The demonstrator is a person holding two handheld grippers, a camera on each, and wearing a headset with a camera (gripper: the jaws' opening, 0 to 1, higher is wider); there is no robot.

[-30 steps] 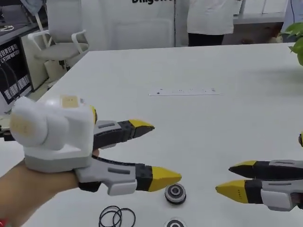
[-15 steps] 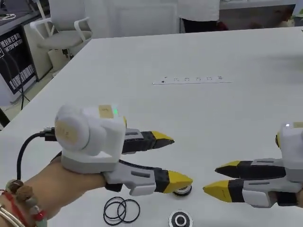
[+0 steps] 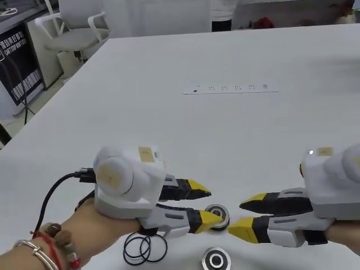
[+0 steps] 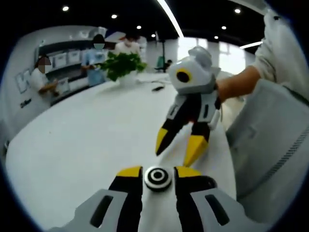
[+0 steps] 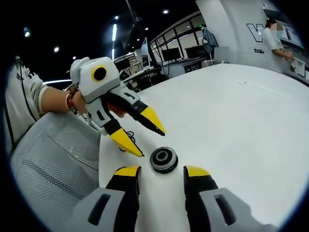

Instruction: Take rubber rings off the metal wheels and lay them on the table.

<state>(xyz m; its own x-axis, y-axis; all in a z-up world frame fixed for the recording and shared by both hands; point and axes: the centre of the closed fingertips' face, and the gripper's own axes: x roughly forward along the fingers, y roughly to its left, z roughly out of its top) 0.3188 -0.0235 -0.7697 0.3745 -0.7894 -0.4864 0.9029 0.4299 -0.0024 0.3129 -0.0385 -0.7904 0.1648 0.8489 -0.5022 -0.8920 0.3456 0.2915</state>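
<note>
1. My left claw (image 3: 212,206) has its jaws apart. Its yellow tips are right at a small metal wheel (image 3: 218,214) lying flat on the white bench (image 3: 225,140). I cannot tell whether a tip touches it.
2. My right claw (image 3: 239,215) faces the same wheel from the other side. Its jaws are apart too, and it holds nothing.
3. A 2nd wheel (image 3: 216,260) lies nearer me. About 3 thin black rubber rings (image 3: 145,247) overlap on the bench beside my left hand.
4. I judge the wheel hard, dense and slick, likely to skate on the smooth bench. 1 claw should pinch it firmly across its rim.
5. The dark band round its rim is probably the ring: soft, stretchy and thin. I would hook its outer edge with 1 tip and roll it off gently.
</note>
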